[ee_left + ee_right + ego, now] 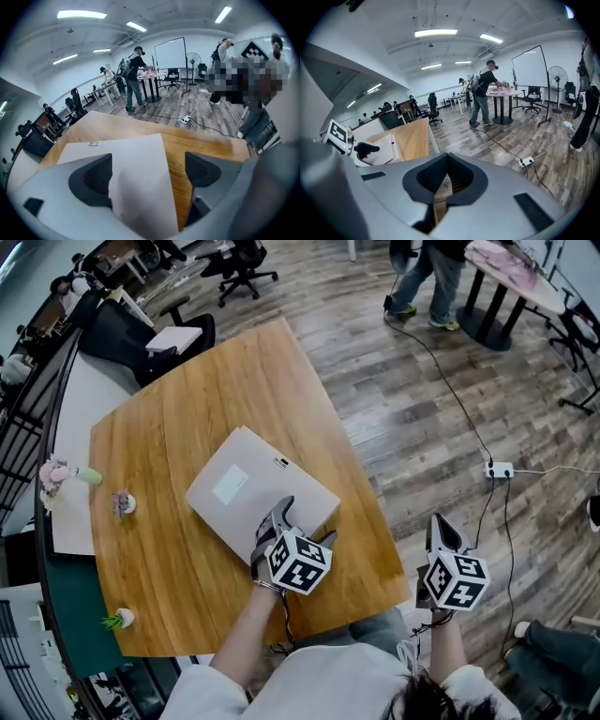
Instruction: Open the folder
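A pale beige folder [246, 486] lies shut on the wooden table [169, 549], turned at an angle. My left gripper [302, 524] is at the folder's near right corner, jaws open. In the left gripper view the folder's cover [136, 164] runs between the two pads, close to the left pad [91, 176] and apart from the right one. My right gripper [439, 524] hangs off the table's right edge above the floor, shut with nothing in it. The right gripper view shows its own jaws [445, 187] closed, with the folder [382, 152] and the left gripper [365, 150] off to the left.
Small flower pots [123, 503] [119, 618] stand near the table's left edge. A power strip [499, 469] with cables lies on the wood floor to the right. Office chairs [141, 338] stand beyond the table's far corner. People stand by a far table [511, 273].
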`<state>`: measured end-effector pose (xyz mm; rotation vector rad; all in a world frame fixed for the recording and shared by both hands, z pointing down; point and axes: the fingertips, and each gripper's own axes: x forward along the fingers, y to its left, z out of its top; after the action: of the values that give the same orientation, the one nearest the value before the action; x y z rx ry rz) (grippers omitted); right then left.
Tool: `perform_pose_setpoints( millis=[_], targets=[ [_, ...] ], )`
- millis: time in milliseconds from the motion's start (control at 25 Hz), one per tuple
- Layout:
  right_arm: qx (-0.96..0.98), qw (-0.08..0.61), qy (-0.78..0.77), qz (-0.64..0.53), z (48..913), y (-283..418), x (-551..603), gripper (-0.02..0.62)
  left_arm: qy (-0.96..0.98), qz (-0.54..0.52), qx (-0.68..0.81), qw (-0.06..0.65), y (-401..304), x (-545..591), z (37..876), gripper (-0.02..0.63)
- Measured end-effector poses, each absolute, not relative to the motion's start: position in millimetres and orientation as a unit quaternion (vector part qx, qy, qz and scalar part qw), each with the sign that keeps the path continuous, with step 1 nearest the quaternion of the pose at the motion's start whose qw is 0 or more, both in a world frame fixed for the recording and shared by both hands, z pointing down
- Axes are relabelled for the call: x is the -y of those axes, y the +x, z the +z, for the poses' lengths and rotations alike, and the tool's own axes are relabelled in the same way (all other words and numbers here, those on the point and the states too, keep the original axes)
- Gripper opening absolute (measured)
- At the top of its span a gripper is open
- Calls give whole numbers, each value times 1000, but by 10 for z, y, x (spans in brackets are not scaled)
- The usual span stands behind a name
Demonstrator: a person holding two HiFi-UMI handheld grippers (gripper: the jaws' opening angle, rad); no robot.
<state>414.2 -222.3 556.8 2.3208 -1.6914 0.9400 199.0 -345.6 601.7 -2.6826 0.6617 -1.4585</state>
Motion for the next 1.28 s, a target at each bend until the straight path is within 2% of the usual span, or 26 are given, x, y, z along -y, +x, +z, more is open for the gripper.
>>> perform_pose_setpoints(
  millis=[280, 600, 880, 1280],
  targets=[
    [547, 61, 767, 330, 5743, 4080, 2108, 2, -837, -509, -201, 15, 1948, 3463, 6201, 491],
    [545, 58, 767, 333, 5776, 4001, 2120, 2, -828, -519, -213, 22, 1943, 3528, 6298, 457],
    [540, 58, 771, 333, 5765, 4021, 2116, 2, -829, -511, -227, 16, 1931, 3557, 6259, 385],
    [552, 57, 767, 321, 5653, 3963, 2239, 2, -842, -491, -220, -23, 1932, 3514, 6200, 341]
  ],
)
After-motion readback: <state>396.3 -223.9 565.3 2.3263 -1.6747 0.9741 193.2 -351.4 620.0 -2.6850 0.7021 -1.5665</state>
